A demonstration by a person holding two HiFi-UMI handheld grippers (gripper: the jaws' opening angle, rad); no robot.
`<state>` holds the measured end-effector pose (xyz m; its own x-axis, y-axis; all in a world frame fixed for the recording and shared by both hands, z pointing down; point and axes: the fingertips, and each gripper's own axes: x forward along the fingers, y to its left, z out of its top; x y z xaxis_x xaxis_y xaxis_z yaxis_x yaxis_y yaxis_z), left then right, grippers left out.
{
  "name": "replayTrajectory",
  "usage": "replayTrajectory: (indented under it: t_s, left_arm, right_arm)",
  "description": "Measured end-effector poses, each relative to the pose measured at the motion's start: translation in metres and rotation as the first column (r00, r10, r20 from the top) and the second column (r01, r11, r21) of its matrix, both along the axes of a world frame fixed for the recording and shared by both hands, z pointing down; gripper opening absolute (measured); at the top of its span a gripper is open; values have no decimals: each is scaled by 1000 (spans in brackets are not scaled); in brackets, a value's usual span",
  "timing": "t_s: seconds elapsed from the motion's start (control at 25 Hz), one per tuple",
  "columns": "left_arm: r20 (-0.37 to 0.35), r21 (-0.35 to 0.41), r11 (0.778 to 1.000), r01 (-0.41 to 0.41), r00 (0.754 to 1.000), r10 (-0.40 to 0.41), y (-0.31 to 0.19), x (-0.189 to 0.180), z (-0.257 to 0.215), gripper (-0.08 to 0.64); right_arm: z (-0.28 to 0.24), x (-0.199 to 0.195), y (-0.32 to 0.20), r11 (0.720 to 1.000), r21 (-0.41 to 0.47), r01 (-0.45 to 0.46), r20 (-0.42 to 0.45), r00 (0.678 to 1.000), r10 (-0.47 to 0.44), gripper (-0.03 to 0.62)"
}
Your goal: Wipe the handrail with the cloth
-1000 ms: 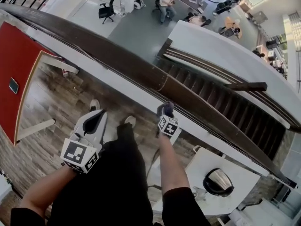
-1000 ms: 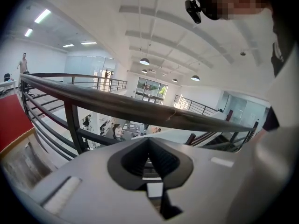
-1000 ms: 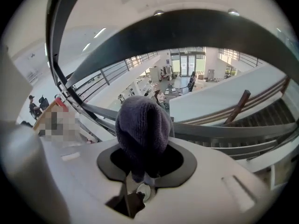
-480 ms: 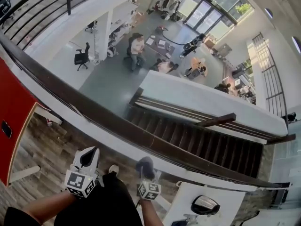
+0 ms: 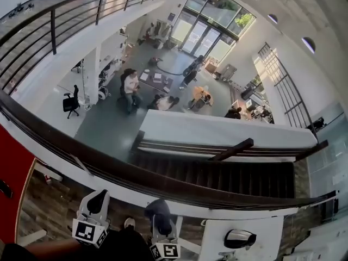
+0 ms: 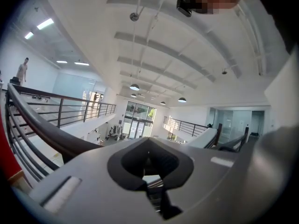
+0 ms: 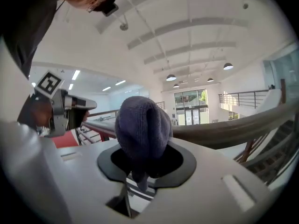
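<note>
Both grippers sat lower in the head view than a second earlier, drawn back from the rail as the gaze lifted over the atrium. Nearest, the right gripper (image 7: 140, 174) had its fingers clamped on the lower end of a dark blue-grey knitted cloth (image 7: 142, 125), whose rounded wad stood proud of the tips. The left gripper (image 6: 149, 164) was closed, its fingers drawn together with nothing between them.

Beyond them ran the dark brown, curved wooden handrail (image 5: 136, 177). The cloth hung just short of it, not touching.

By its look the cloth was light, soft and limp. It would probably mould round the rail under gentle pressure, so the grip low on the bunch seemed right. The rail looked rigid and smooth.

Counted, there were two grippers, one cloth, and one handrail within reach. Further railings crossed the atrium beyond.
</note>
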<state>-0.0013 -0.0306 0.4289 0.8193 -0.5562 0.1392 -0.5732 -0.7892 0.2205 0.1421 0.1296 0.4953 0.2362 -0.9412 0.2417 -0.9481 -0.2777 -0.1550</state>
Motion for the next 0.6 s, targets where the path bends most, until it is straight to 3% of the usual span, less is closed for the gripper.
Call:
replayTrajectory:
  t_s: [0.12,0.24,0.36,0.6]
  left_arm:
    - [-10,4,999,-41,999,41,6,-3,-13,0]
    - [-23,-18,998,-60,998,60,3,-5,-18,0]
    - [-35,24,996,-87,996,88,5,-5,-25,0]
    - [-57,71,994,-89,994,93,-8,-11,-42,0]
  right_arm:
    - [-36,-14,-4,995,90,-37,11,999,37,97]
    - [-55,-12,-7,991,113,-68,-9,998,69,93]
    - [-79,-6,-6,985,138,-101,-56,992,110,87]
    - [-126,-18,-31,983,168,-76,-152,983,102,86]
